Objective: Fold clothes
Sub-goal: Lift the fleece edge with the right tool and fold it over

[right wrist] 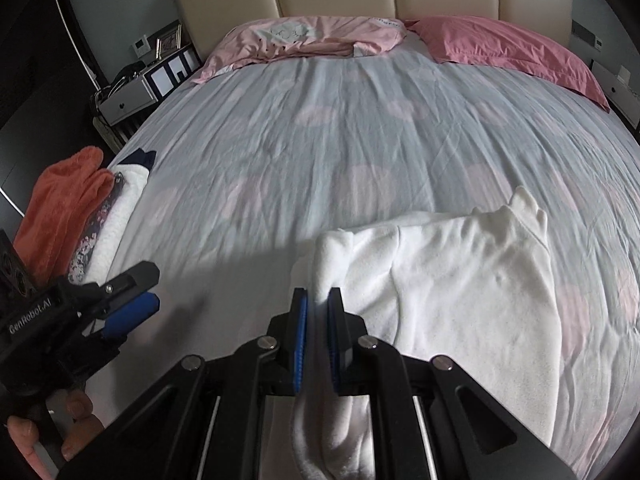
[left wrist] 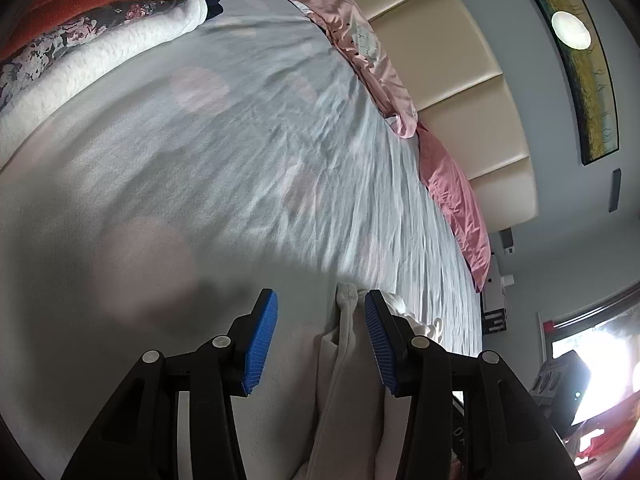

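bed sheet [right wrist: 320, 152], right claw [right wrist: 318, 344] pinching white garment [right wrist: 460, 280] edge

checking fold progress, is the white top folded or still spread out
Partly folded: the white top lies mostly flat on the bed, one edge doubled over and pinched in the right gripper.

Right gripper [right wrist: 317, 300] fingers clamped nearly together; left gripper [left wrist: 320, 312] fingers spread wide, hand-held
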### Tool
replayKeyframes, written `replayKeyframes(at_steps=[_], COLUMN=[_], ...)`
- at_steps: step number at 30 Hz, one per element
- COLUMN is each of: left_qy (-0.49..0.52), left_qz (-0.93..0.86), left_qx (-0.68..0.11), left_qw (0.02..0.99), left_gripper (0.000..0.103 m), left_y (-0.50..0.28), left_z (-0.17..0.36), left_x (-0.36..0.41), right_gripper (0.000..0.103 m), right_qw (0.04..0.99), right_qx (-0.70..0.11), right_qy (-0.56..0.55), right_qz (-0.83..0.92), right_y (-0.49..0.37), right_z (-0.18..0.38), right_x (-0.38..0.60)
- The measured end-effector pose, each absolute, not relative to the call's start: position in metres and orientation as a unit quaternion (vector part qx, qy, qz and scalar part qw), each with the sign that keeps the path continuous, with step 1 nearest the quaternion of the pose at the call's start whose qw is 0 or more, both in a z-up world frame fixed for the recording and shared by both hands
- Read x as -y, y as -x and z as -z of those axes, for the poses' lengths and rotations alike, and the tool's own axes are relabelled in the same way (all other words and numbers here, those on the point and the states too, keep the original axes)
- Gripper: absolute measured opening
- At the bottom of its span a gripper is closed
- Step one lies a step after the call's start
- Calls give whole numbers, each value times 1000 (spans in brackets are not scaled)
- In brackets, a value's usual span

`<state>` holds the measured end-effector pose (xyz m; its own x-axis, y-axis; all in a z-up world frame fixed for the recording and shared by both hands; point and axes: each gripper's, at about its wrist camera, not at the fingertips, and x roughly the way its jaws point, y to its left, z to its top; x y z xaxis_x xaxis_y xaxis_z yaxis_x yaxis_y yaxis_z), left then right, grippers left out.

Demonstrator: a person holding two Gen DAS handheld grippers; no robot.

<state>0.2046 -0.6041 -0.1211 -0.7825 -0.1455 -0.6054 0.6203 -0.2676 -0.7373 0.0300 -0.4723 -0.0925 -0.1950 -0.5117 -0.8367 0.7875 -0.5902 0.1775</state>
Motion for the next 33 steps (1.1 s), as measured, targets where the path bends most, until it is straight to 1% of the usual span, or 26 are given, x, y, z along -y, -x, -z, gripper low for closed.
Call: replayKeyframes(at_steps=[10,12,16,19,23,28,33], left_qy=[-253,-266,-311,-349,-377,-402,-438], left_qz=[774,771,766,766,768,765,749], left_qx=[-525,-522,-502,-476,-457,-445,-461], left_qw=[249,248,252,255,245,235,185], left_gripper=[47,47,47,47,47,47,47], left_y=[-192,-188,-178,-171,-167,-171,-176], left_z=[121,123,126,125,121,119,129], left_x=[598,597,591,582,566,545,514], right_gripper=[10,12,16,17,18,18,21], right_qw=[429,428,428,432,442,454,435], right_qx=[-193,-206,-212,-202,-196,-160,-165], right_qy=[-504,-507,-520,-531,-513,-481,-491], right_qz=[725,720,708,700,709,733,736], right_y=[-43,-45,-48,-53,-66,-69,-69], right_z=[136,141,131,116,90,63,76], right_x=[491,491,488,476,443,390,344])
